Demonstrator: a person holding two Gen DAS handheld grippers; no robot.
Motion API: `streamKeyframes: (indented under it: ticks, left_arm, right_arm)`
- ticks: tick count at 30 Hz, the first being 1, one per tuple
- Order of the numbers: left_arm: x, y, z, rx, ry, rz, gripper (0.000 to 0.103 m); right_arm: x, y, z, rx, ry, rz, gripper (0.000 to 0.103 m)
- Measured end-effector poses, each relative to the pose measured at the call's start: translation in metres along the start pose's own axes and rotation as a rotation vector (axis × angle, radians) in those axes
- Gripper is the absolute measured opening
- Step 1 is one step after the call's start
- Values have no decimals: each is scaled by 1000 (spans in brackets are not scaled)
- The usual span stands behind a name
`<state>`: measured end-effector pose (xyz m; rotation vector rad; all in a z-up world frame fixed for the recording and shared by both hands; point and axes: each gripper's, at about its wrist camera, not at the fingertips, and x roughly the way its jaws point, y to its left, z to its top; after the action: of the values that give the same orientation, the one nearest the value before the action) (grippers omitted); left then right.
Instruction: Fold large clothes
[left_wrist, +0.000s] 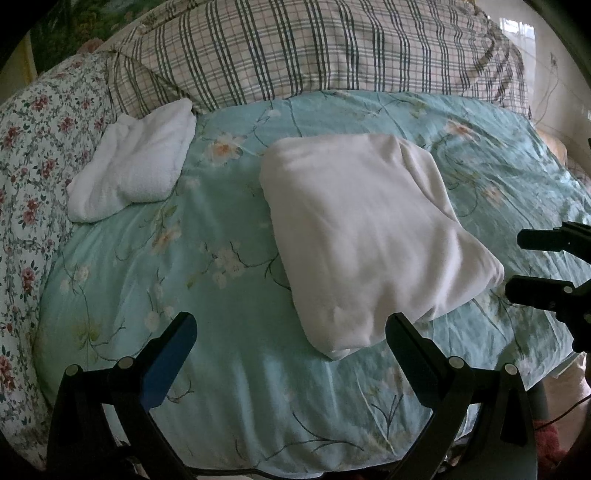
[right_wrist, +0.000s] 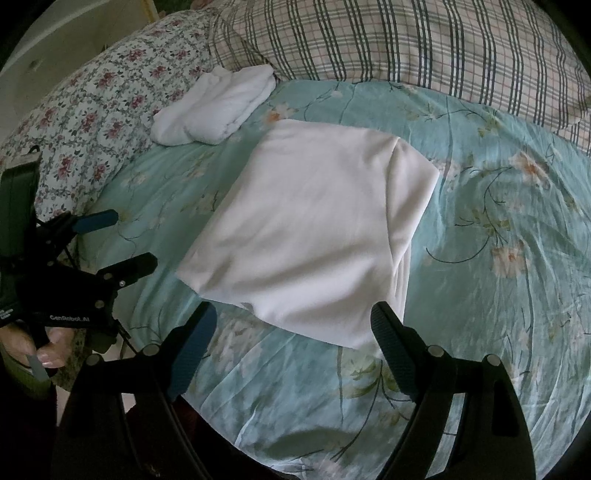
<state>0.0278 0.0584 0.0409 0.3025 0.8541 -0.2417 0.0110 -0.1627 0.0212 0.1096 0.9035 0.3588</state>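
A white garment (left_wrist: 369, 236) lies folded into a rough square on the teal floral bedspread (left_wrist: 221, 369); it also shows in the right wrist view (right_wrist: 306, 229). My left gripper (left_wrist: 291, 336) is open and empty, just short of the garment's near corner, and is seen from the side in the right wrist view (right_wrist: 127, 242). My right gripper (right_wrist: 293, 332) is open and empty at the garment's near edge, and is seen at the right in the left wrist view (left_wrist: 515, 264).
A smaller folded white towel (left_wrist: 136, 162) lies at the back left, also in the right wrist view (right_wrist: 214, 107). A plaid pillow (left_wrist: 314, 48) lies along the back. A rose-print quilt (left_wrist: 33, 155) borders the left side.
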Motion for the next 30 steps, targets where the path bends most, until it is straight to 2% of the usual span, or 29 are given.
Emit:
streamKeyframes:
  ticks: [14,30]
  left_arm:
    - [6,-1,11,-2,-15,8,102]
    - [18,3,20,-22,2,13,102]
  right_arm:
    - [7,-16,12,16,1,6,85]
    - [19,-28,27,39,6,33,85]
